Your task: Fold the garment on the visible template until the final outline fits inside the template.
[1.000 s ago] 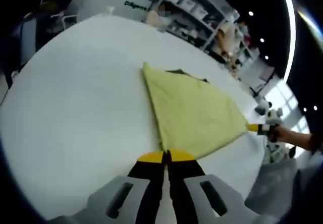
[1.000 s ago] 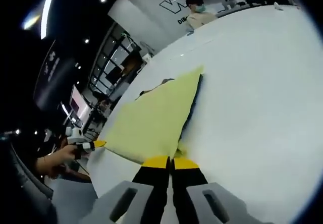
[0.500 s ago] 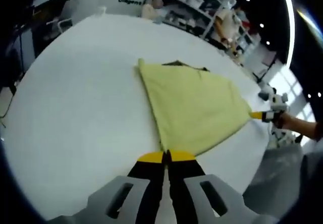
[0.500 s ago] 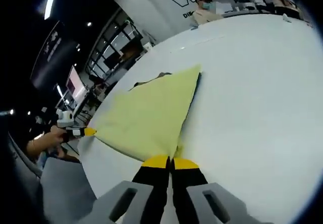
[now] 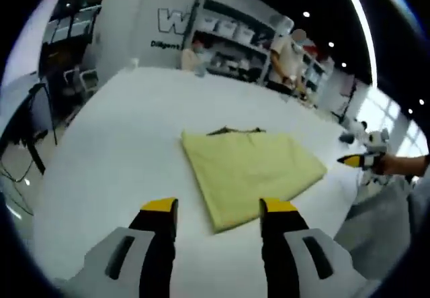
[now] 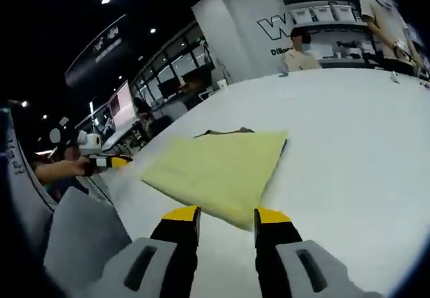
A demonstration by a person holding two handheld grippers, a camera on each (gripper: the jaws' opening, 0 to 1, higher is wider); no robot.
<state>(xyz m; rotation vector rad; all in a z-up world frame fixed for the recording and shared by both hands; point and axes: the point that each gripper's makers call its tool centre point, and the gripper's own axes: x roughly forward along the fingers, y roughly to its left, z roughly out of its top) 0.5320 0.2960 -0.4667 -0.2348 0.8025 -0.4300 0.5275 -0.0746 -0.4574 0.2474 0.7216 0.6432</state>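
Jaws of the left gripper (image 5: 218,207) stand spread and empty, the folded yellow garment (image 5: 252,170) lying flat on the white table (image 5: 107,150) just ahead with its near corner between them, likewise just before the spread, empty right gripper (image 6: 226,215)

Yellow-green garment (image 5: 252,169) lies folded flat (dark edge peeking behind).

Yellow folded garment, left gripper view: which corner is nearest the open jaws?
The near corner of the yellow folded garment, lying on the white table between the left gripper tips; the others lie farther up the table.
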